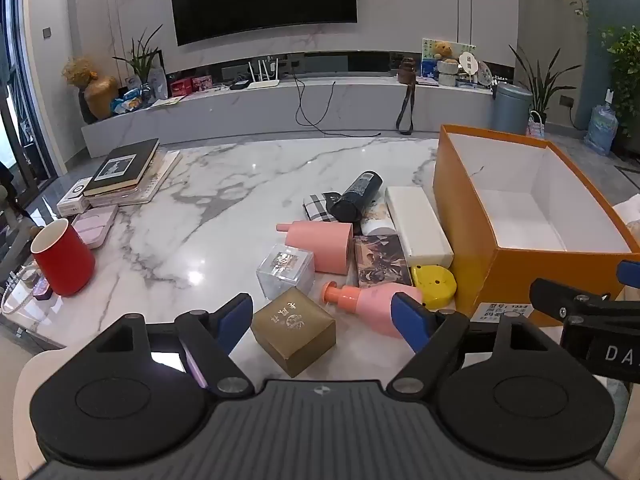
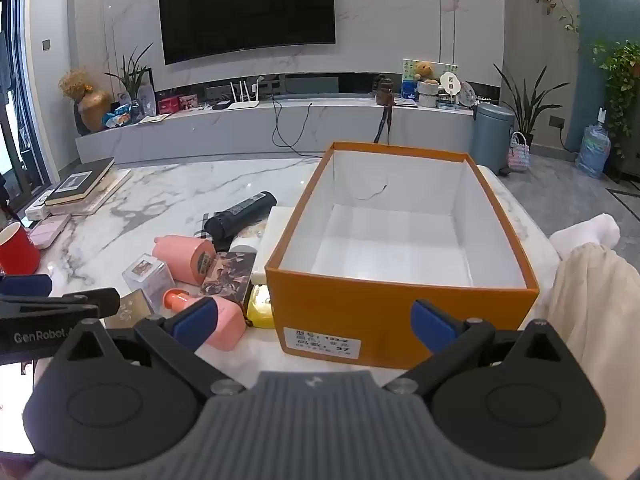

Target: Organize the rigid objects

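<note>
Both grippers' fingers spread, empty. Left gripper [image 1: 324, 320] hovers over gold box [image 1: 294, 330] on table [image 1: 224, 184]; right gripper [image 2: 316, 320] faces empty orange box [image 2: 384, 312]. Risk: crowded pile, so fingers may nudge pink pump bottle [image 1: 372, 304], rolling it.

Both views are evenly and fairly brightly lit, with daylight admitted from the window [image 1: 10, 92] at the far left, where the exposure is blown out. Soft glare is thrown onto the polished marble table [image 1: 224, 184], and a small hot spot is seen near the clear cube [image 1: 285, 270]. Shadows are kept faint and short. Straight lines are bent strongly toward the edges (the television [image 2: 246, 10] is visibly bowed). Slight softness is noticed at the corners.
</note>
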Demonstrator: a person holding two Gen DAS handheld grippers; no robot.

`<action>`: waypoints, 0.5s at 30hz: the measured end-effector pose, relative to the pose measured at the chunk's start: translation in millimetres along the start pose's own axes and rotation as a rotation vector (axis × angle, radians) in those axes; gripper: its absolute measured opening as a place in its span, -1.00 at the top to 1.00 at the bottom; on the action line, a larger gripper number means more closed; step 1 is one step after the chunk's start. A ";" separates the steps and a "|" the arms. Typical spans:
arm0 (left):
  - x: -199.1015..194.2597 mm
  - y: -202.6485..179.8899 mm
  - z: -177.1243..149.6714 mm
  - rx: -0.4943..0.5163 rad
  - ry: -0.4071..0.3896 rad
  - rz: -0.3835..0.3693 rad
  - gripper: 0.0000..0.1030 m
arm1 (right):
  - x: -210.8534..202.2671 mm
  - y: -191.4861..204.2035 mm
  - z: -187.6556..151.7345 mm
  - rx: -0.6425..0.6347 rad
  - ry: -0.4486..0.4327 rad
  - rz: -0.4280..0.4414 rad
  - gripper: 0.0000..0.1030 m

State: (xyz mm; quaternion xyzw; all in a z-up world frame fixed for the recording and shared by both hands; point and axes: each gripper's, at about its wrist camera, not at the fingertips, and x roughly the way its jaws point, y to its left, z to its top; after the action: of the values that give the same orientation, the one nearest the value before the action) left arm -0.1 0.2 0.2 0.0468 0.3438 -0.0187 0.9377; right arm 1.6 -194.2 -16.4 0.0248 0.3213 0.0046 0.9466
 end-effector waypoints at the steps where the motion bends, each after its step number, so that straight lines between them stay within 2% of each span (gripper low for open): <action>1: -0.1 0.0 0.1 -0.004 -0.006 -0.002 -0.77 | 0.0 0.2 -0.1 -0.008 -0.002 -0.005 -0.96; 4: -2.6 2.0 -2.4 -0.013 -0.022 -0.019 -0.71 | 0.4 0.0 -0.7 -0.003 -0.005 -0.002 -0.96; 7: -1.2 8.3 -3.0 -0.037 0.006 -0.067 -0.61 | 0.5 0.4 -1.3 -0.006 -0.003 -0.005 -0.96; 15: -3.1 3.3 -4.0 -0.015 -0.025 -0.071 -0.56 | -6.0 -0.6 2.5 -0.004 0.001 -0.014 -0.96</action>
State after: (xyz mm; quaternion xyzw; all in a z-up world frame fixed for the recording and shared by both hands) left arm -4.9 3.9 -0.6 0.0271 0.3337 -0.0501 0.9410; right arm -1.7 -195.1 -10.8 0.0206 0.3221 -0.0015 0.9465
